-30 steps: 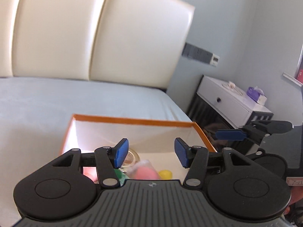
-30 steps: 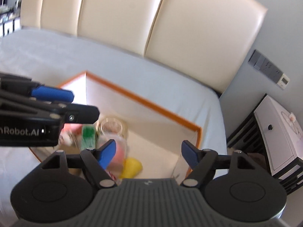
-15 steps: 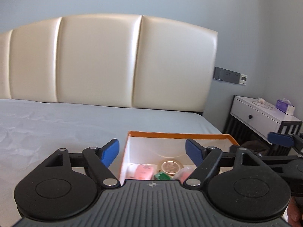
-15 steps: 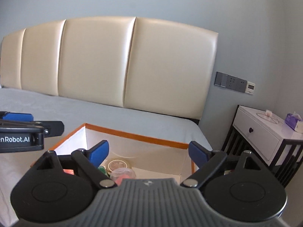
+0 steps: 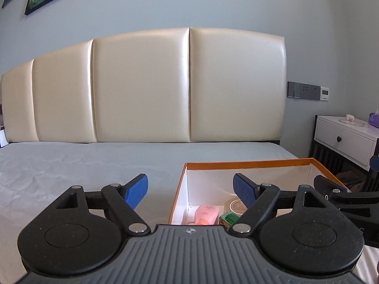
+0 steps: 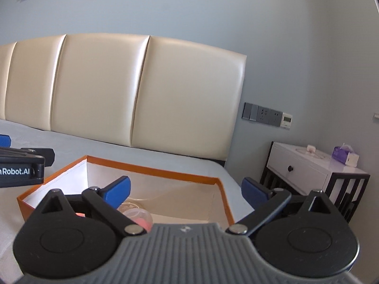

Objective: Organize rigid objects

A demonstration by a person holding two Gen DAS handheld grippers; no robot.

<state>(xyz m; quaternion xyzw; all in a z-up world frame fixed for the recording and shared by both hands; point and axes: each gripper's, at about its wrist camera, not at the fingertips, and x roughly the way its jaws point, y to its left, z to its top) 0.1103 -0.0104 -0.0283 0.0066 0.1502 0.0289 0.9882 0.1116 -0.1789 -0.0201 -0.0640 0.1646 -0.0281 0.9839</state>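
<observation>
Orange-rimmed box [image 5: 248, 164] sits on the grey bed sheet [image 5: 71, 163], white inside, open top. Left wrist view resolves its contents: pink tube [image 5: 206, 214], round brown-lidded tin [image 5: 234, 206], small green item [image 5: 228, 218], all against the near wall. Right wrist view shows only a clear lidded container [image 6: 135, 210] and the nightstand [image 6: 312, 168] beside the bed. Left gripper [image 5: 190, 188]: jaws wide, nothing held. Right gripper [image 6: 186, 189]: jaws wide, nothing held.
</observation>
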